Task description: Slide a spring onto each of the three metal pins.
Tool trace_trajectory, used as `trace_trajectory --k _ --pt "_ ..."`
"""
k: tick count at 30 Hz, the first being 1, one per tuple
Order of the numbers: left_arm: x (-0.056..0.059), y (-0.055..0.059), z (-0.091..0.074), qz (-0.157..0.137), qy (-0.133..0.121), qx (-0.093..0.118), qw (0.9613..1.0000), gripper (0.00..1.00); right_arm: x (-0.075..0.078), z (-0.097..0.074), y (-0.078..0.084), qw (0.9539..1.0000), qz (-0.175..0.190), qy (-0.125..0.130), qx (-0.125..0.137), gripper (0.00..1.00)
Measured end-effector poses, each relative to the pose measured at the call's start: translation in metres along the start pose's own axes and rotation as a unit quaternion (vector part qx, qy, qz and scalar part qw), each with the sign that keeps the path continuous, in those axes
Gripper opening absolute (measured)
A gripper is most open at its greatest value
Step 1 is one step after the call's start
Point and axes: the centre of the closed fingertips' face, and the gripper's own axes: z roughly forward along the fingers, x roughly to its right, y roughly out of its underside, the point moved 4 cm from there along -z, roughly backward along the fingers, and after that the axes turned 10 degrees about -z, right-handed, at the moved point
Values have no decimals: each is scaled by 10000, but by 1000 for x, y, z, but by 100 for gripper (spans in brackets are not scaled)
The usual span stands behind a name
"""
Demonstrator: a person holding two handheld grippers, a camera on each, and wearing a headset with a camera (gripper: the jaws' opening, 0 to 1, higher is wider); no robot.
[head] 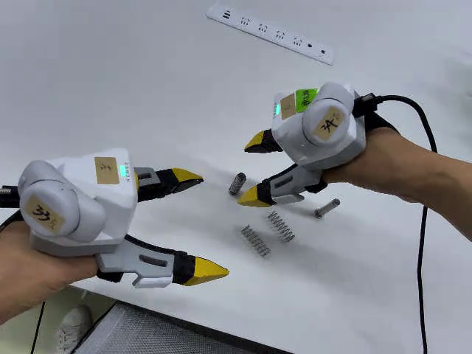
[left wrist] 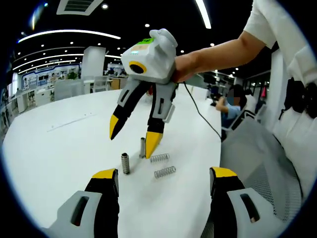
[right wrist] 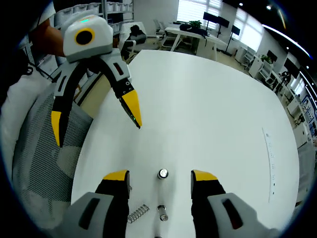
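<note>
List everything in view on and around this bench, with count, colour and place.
Table: one, white, under everything.
Power strip: one, white, at the far side of the table.
Loose springs: two, silver, lying side by side between the grippers.
Pin with a spring on it: one, silver, upright by the right gripper's jaw tips.
Bare pin: one, silver, upright beneath the right gripper.
Cable: one, black, running from the right gripper across the table.
Mesh chair: one, grey, below the near table edge.
Left gripper: one, white with black-and-yellow jaws, open, near left.
Right gripper: one, same colours, open, over the pins.
Hands: two, one holding each gripper.
</note>
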Motion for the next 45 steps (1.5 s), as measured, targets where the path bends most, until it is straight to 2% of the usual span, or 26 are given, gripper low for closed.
trace_trajectory --k 5,14,23,31,33,36,38,41,45 --pt "-2 0 1 78 27 -114 9999 76 -8 -17 4 9991 226 204 303 57" --pt "0 0 7 279 125 -417 9987 76 -24 -40 25 9944 634 499 687 68" --pt "0 1 15 488 228 -722 9959 74 -46 -63 50 9856 1050 828 1032 76" --pt "-2 6 28 724 344 -1060 9911 69 -70 -84 80 9773 1362 1073 1220 81" --pt "-2 6 32 780 395 -1148 9895 68 -76 -88 88 9758 1420 1115 1233 83" --pt "-1 9 40 977 512 -1328 9850 64 -83 -94 98 9731 1514 1207 1249 84" --pt "-2 10 46 1099 604 -1437 9816 61 -89 -100 105 9692 1650 1299 1287 84" --pt "-2 10 55 1265 714 -1557 9771 54 -96 -103 114 9672 1734 1364 1260 84" --pt "-2 14 67 1521 841 -1805 9681 52 -106 -105 125 9644 1874 1407 1225 84"
